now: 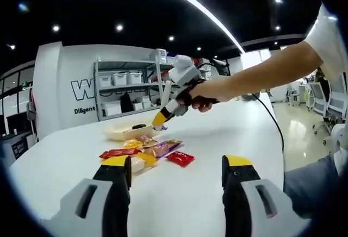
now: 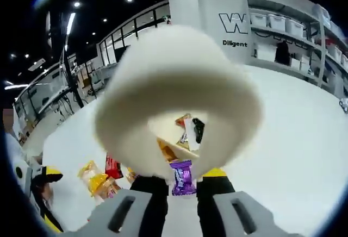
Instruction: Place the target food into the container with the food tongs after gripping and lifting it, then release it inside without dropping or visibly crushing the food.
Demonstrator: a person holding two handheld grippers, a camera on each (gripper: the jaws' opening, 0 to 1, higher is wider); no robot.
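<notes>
In the right gripper view, the right gripper (image 2: 182, 185) pinched blurred cream tongs (image 2: 174, 85) hiding most of the shallow container (image 2: 168, 128) at centre; the left gripper (image 1: 176, 172) gaped empty at lower frame.

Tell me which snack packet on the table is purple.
The purple packet, lying just past the right gripper below the tongs. The other packets are red, yellow or orange.

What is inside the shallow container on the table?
In the left gripper view, the container holds a dark item; the right gripper hovers over it. Its other contents are too small to identify.
</notes>
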